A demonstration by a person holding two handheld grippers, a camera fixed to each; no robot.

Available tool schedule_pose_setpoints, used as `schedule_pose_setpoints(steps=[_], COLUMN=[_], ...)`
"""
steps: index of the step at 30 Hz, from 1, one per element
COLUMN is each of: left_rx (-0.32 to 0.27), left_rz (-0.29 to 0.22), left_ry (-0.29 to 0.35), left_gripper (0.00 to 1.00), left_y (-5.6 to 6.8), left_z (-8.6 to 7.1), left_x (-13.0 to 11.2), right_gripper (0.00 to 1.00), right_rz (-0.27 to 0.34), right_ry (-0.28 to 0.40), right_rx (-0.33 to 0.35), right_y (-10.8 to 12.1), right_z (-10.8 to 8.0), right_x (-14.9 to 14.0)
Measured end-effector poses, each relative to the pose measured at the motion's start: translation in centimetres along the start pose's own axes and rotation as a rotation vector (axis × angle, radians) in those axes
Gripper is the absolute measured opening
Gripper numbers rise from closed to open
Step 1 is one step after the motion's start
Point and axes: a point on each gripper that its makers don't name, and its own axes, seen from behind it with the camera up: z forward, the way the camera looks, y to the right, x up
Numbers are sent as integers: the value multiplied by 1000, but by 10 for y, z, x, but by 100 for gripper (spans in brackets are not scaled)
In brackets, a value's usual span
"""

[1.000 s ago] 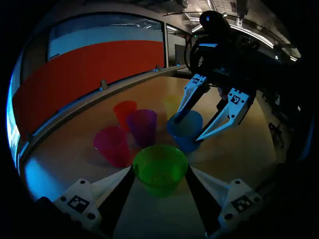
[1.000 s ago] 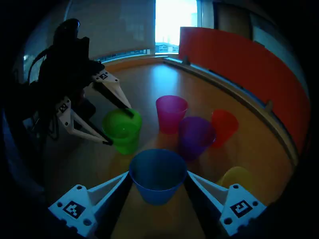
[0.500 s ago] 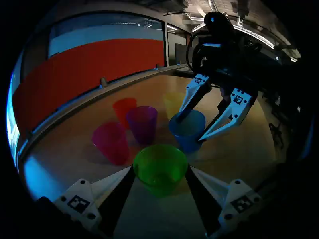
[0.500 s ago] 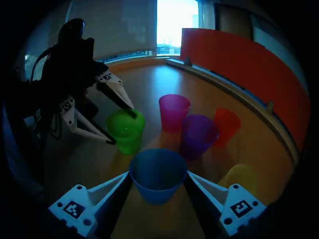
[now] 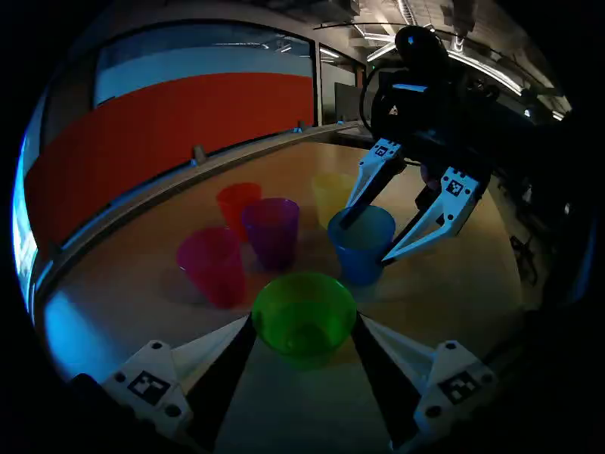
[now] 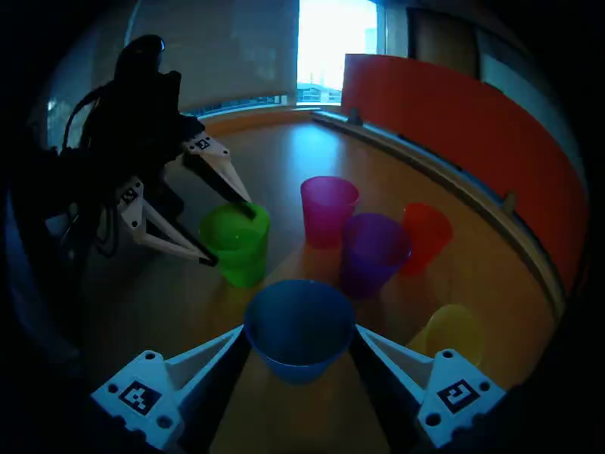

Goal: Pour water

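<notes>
Gripping the green cup (image 5: 304, 318) by its sides, the L gripper (image 5: 302, 331) is holding it upright, both fingers pressing on the wall just under the rim, at 6 o'clock in the left gripper view. The R gripper (image 6: 299, 339) is doing likewise w/ the blue cup (image 6: 299, 327): both fingers are pressing on it, the cup is upright w/ its mouth facing up, at 6 o'clock in the right gripper view. Can't tell whether either cup is carrying water, nor whether either is resting on the table (image 5: 454, 295) or hanging just above it.

From the green cup, the blue one is sitting near at approx 1 o'clock, not touching it. Four more cups are standing upright on the wooden top. A pink cup (image 5: 212, 265) is at 10 o'clock, near the green. A purple cup (image 5: 271, 231) is at 11 o'clock, just beside the pink. A red cup (image 5: 236, 206) is peeking out behind the purple. A yellow cup (image 5: 331, 195) is at 12 o'clock, just behind the blue. In the right gripper view that yellow one is sitting at 3 o'clock from the blue.

Beyond the cups a red panel (image 5: 166, 129) is running along the table's far edge. A bright window (image 6: 333, 45) is glowing at 12 o'clock in the right gripper view. The rig behind each gripper is showing as a dark shape, too dim for detail.
</notes>
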Motion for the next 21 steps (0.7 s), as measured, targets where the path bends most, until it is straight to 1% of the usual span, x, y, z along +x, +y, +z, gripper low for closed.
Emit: schedule_pose_setpoints(steps=[8,15,21], left_rx=[3,14,7], left_rz=[-8,21,10], left_ry=[5,-8,-23], left_gripper=[88,88,91], left_y=[-1,1,2], left_z=[-3,-3,-4], left_x=[-1,-4,-9], right_gripper=[92,92,91], right_rz=[6,-2,0], right_ry=[-4,-22,-36], right_rx=[-5,-19,-26], right_y=[-1,-1,-1], right_z=[-2,-2,-2], right_x=[-4,-12,-18])
